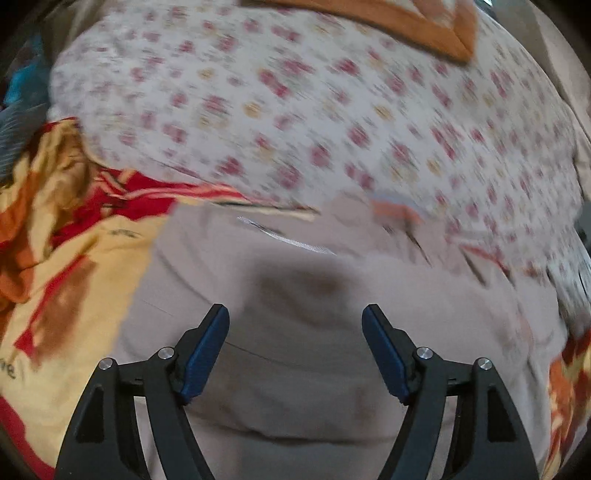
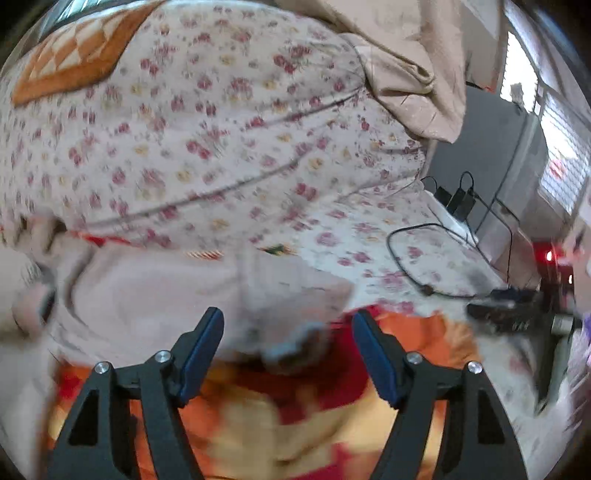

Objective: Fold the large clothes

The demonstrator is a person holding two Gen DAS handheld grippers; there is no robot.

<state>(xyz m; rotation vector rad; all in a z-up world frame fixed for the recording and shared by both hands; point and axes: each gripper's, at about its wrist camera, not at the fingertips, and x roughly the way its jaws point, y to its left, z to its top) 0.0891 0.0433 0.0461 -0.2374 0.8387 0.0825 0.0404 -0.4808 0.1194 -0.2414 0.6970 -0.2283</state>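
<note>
floral bedsheet (image 1: 332, 110) | left hand-held gripper (image 1: 295, 317) spread above beige garment (image 1: 295, 369) | right hand-held gripper (image 2: 288, 321) spread, empty

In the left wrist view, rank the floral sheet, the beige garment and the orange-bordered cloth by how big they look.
1. Floral sheet, filling the upper half.
2. Beige garment: nearly as large, but it lies closest to the camera, so this order is unsure.
3. Orange-bordered cloth, cut off by the frame.

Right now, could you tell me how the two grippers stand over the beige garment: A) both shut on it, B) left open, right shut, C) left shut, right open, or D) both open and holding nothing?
D: the left gripper and right gripper both show wide gaps between their fingers, with the beige garment ungripped.
</note>
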